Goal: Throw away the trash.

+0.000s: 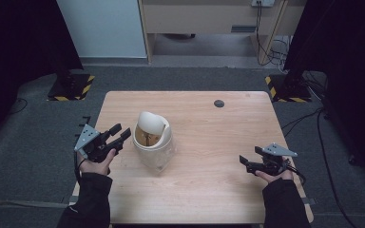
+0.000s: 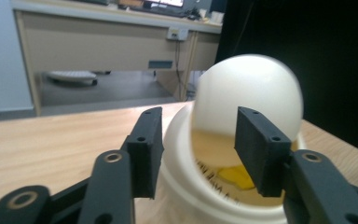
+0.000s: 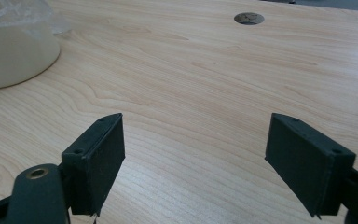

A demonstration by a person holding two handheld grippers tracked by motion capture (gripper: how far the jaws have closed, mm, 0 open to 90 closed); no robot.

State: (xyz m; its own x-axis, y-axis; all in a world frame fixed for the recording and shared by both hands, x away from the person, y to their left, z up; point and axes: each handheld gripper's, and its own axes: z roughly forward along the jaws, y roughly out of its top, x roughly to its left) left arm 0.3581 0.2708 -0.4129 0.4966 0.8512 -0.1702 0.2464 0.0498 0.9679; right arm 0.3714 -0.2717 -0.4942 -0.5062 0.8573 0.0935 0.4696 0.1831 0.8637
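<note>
Left gripper (image 2: 193, 154) jaws spread, just beside the white swing-lid bin (image 1: 152, 137), aimed at its tilted lid (image 2: 247, 95), right gripper (image 3: 196, 161) jaws spread wide over bare table (image 1: 218, 180), well apart from the bin, grommet (image 1: 219, 103) beyond it.

My counter (image 3: 205, 84) is pale wood with a smooth, faintly shiny grain. The bin (image 1: 153, 142) looks like cream plastic, its domed lid (image 2: 247, 93) smooth and matt. My left hand-held gripper (image 2: 198, 149) is matt black plastic with brass-coloured rivets.
</note>
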